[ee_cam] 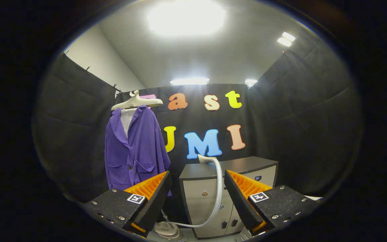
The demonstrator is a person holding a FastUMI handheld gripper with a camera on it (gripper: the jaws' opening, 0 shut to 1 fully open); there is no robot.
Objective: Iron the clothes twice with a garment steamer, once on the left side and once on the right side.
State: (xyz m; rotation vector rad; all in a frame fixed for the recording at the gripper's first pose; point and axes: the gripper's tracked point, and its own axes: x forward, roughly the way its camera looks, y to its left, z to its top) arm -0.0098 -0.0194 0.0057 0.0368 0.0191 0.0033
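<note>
Tongs (197,198) spread wide, pinching nothing. Steamer head (206,158) rests on the cabinet (228,166) straight ahead beyond them, hose (217,188) looping down to the base (167,230) near my left finger. Purple jacket (134,148) hangs far left on a hanger (136,102). I'd go in level, centre the handle between both fingers, keep clear of the hose.
</note>
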